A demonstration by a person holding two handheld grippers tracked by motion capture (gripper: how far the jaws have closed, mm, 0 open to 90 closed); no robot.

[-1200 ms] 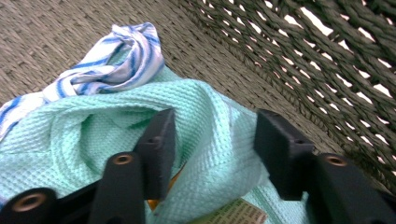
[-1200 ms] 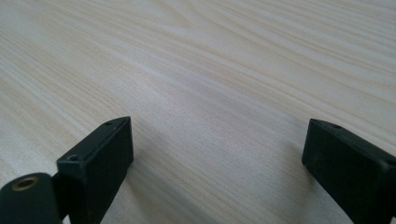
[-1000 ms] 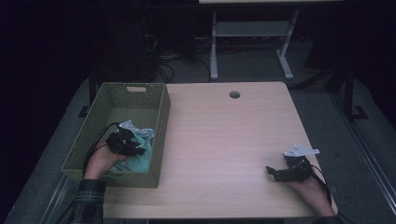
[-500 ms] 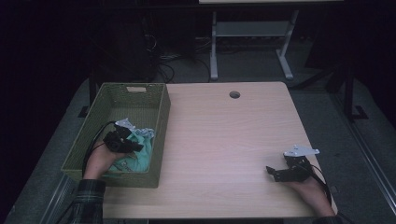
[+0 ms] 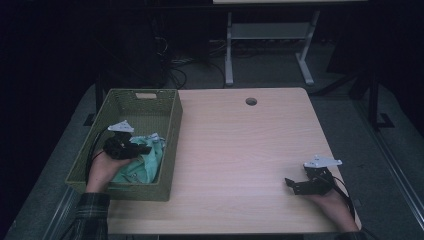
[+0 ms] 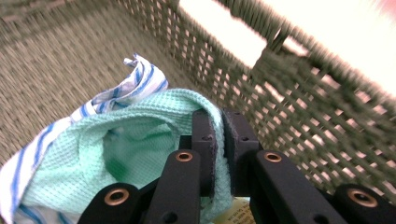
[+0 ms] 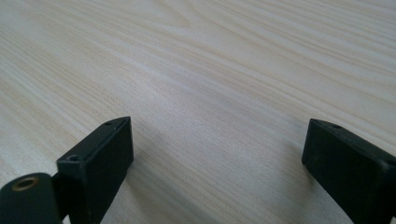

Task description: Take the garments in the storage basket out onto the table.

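A mint-green cloth [image 5: 145,162] [image 6: 135,144] lies in the woven green basket [image 5: 172,125] at the table's left, with a blue-striped white cloth [image 6: 126,91] [image 5: 154,136] bunched against it. My left gripper [image 5: 145,149] [image 6: 219,140] is inside the basket; its jaws have just been closing and now pinch a fold of the green cloth, lifted slightly. My right gripper [image 5: 291,184] [image 7: 217,154] rests low over the bare wood near the table's front right corner, its jaws spread wide with nothing between them.
The basket wall [image 6: 280,79] rises close beyond the left gripper. The light wooden table [image 5: 240,150] has a round cable hole [image 5: 251,101] at the back. A white stand's legs [image 5: 305,70] are on the floor behind.
The left gripper has closed on the green cloth and risen a little within the basket, pulling the fold up. The right gripper has stayed where it was.
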